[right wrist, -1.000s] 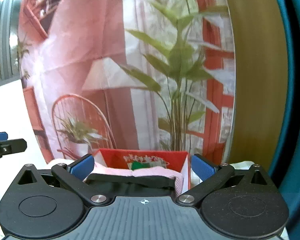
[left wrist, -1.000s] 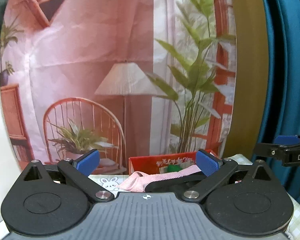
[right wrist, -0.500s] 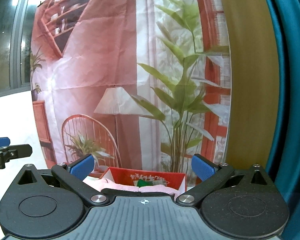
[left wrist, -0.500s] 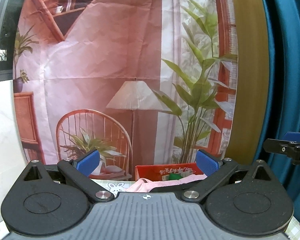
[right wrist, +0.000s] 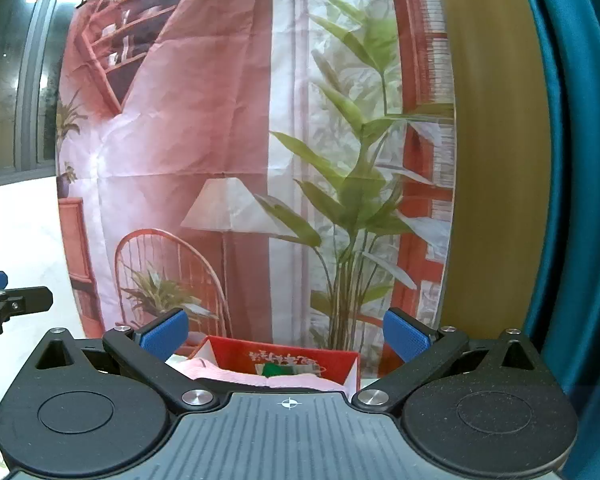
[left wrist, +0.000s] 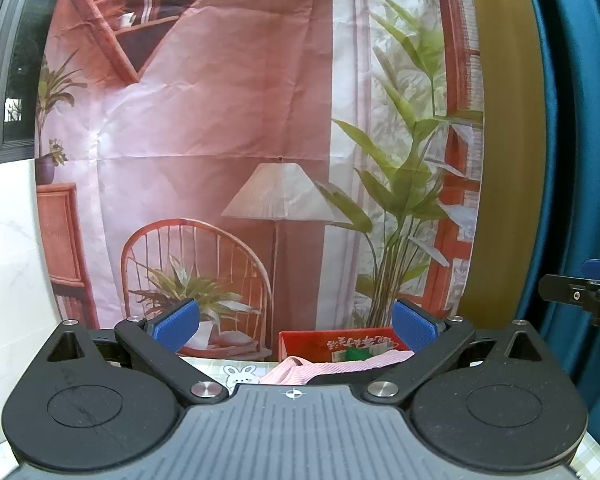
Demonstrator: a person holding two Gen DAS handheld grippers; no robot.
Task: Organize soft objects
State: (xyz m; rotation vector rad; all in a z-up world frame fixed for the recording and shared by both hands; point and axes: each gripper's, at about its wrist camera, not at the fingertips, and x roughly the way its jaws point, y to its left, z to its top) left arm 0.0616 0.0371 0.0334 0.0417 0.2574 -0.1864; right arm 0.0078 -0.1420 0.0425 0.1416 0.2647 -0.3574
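Pink cloth (left wrist: pixel 328 368) lies folded low in both wrist views, draped against the front of a red box (left wrist: pixel 332 340) that stands at the far edge of the table, just before a printed backdrop (left wrist: pixel 236 128) of a lamp, a wicker chair and a tall plant. A dark strip of fabric lies across the cloth's near side. Something green (right wrist: pixel 274 370) shows inside the box. The table wears a pale cloth with a rabbit print (left wrist: pixel 240 376) to the left of the pink cloth. The left gripper (left wrist: pixel 296 322) has its blue pads spread wide, holding nothing. The right gripper (right wrist: pixel 286 334) is likewise spread wide and empty. A teal curtain (left wrist: pixel 572 160) hangs at the right.
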